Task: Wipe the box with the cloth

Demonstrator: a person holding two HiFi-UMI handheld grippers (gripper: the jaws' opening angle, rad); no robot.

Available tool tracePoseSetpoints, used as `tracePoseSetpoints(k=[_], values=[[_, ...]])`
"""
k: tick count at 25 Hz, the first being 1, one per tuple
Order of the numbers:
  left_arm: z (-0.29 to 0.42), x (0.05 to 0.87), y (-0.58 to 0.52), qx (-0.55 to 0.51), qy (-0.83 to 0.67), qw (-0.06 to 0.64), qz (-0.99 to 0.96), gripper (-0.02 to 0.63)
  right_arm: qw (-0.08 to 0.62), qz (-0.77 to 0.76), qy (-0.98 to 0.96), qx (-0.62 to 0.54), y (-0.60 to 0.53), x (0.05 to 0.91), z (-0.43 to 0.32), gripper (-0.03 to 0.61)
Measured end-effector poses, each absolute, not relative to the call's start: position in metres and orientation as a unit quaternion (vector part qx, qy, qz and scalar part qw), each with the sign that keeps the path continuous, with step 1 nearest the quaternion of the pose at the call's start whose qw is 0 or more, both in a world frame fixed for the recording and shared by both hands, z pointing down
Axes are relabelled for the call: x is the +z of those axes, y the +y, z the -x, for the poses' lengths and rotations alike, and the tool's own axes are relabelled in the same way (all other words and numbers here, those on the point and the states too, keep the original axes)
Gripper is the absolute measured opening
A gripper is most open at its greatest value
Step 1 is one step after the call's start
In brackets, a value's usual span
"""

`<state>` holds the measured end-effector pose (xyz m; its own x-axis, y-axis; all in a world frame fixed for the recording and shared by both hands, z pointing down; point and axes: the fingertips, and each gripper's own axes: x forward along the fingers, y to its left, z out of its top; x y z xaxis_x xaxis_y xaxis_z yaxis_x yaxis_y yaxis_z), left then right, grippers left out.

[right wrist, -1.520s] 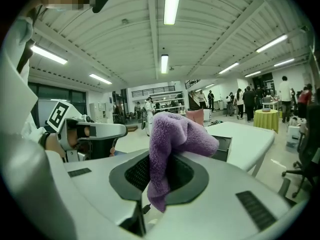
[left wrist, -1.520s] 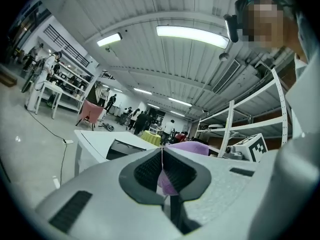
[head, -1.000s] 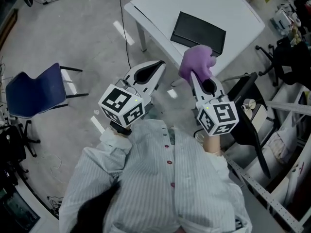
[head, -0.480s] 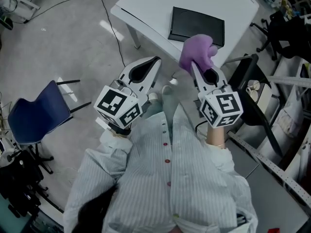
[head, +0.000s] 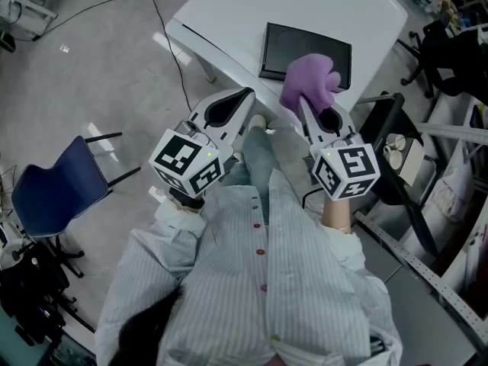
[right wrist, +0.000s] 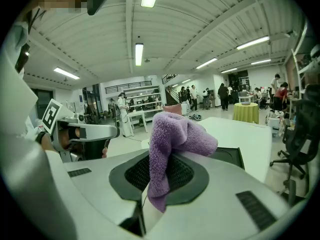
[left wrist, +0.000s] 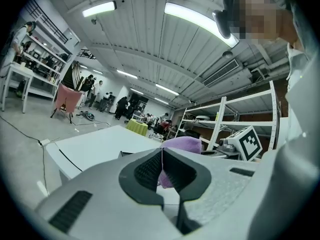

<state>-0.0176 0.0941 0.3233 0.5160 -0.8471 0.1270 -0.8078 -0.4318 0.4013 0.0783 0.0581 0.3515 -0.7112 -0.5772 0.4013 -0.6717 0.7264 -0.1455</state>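
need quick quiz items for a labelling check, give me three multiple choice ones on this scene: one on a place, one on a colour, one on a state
1. Where is the box?
A. flat on the table
B. held in a gripper
C. under the table

2. What colour is the cloth?
A. white
B. purple
C. green

3. How is the left gripper?
A. open, empty
B. shut on the cloth
C. shut, empty

Answers:
1 A: the head view shows the dark box lying on the white tabletop, apart from both grippers.
2 B: the cloth, pinched in the right gripper, is purple in every view.
3 C: in the left gripper view the pads meet with nothing between them; the cloth sits beyond them, in the other gripper.
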Motion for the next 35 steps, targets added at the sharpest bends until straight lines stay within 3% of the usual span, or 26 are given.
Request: tracePoseSetpoints(k=[17, 35], values=[[0.01, 0.317, -0.065, -0.04, -0.478, 0.216, -0.85, 0.012, 0.169, -0.322, -0.921, 0.14, -0.088, 0.348, -0.062, 0.051], [0.028, 0.351, -0.104, 0.007, -0.463, 0.256, -0.848, 0.012, 0.174, -0.343, -0.908, 0.165, -0.14, 0.353, -0.064, 0.051]])
